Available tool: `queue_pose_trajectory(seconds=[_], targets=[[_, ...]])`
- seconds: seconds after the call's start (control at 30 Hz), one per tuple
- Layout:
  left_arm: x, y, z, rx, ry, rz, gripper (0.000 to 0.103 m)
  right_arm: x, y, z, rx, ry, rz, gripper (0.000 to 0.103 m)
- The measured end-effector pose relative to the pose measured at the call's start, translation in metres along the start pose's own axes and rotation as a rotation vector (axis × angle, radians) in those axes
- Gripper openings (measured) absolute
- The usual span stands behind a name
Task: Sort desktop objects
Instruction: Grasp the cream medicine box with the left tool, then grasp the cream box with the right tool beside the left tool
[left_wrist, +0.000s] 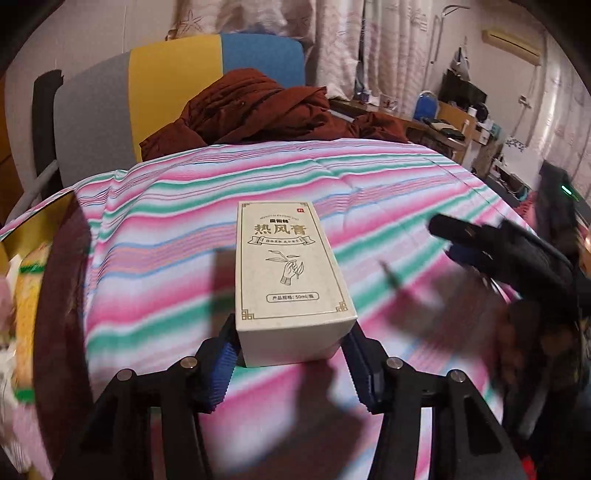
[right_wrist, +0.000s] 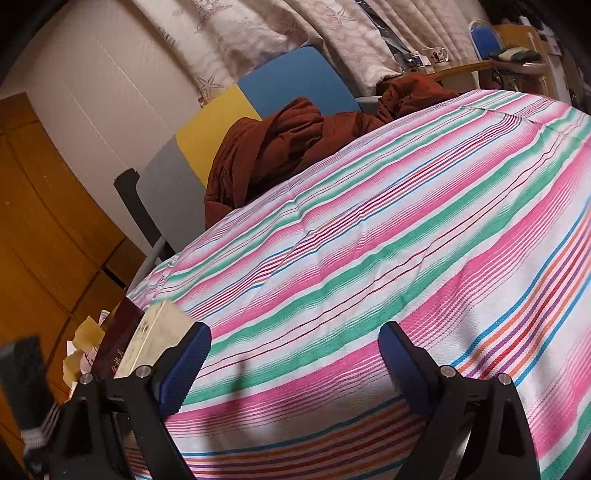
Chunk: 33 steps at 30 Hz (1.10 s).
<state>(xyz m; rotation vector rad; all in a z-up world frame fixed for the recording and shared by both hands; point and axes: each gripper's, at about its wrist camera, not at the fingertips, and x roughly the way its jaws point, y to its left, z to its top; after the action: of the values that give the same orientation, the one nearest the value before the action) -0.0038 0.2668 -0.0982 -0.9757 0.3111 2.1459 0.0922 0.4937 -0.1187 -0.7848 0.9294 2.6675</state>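
A cream carton (left_wrist: 288, 280) with gold print and Chinese lettering lies lengthwise on the striped tablecloth (left_wrist: 388, 192). My left gripper (left_wrist: 291, 334) is shut on the carton's near end, with a blue pad pressed on each side. In the left wrist view my right gripper (left_wrist: 476, 243) shows blurred at the right, above the cloth and apart from the carton. In its own view the right gripper (right_wrist: 295, 336) stands open over bare cloth (right_wrist: 369, 240), nothing between its fingers. There the carton (right_wrist: 159, 339) sits at the lower left, beside the left finger.
A dark maroon container (left_wrist: 62, 295) with yellow and pink items stands at the table's left; it is also in the right wrist view (right_wrist: 118, 343). Behind the far edge, a brown jacket (left_wrist: 251, 107) lies on a grey, yellow and blue chair (left_wrist: 166, 92). Cluttered desks stand far right.
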Motion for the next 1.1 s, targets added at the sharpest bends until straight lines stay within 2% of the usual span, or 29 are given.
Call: queue_pose_trajectory(seconds=[0.23,0.37,0.53,0.6,0.73,0.87,1.07,1.1], targets=[[-0.006,0.013,-0.015,-0.037,-0.031,-0.005,0.056,0.004,0.016,0.001,-0.065,0.055,-0.024,0.095],[-0.009,0.014,-0.013,-0.031,-0.053,0.001,0.064,0.009,0.039,0.001,-0.083,0.114,0.076,0.094],[-0.006,0.014,-0.012,-0.024,-0.053,0.016,0.065,0.026,0.076,0.003,-0.101,0.204,0.25,0.094],[-0.004,0.016,-0.014,-0.031,-0.051,0.015,0.065,0.036,0.084,0.005,-0.09,0.225,0.29,0.094],[-0.003,0.017,-0.016,-0.038,-0.056,0.013,0.065,0.055,0.094,0.014,-0.076,0.242,0.335,0.094],[-0.004,0.02,-0.018,-0.052,-0.069,0.027,0.055,0.075,0.103,0.016,-0.081,0.276,0.361,0.094],[-0.003,0.016,-0.017,-0.018,-0.058,0.026,0.056,0.082,0.106,0.007,-0.121,0.297,0.362,0.093],[-0.002,0.016,-0.016,-0.015,-0.056,0.021,0.059,0.083,0.107,0.006,-0.127,0.3,0.362,0.092]])
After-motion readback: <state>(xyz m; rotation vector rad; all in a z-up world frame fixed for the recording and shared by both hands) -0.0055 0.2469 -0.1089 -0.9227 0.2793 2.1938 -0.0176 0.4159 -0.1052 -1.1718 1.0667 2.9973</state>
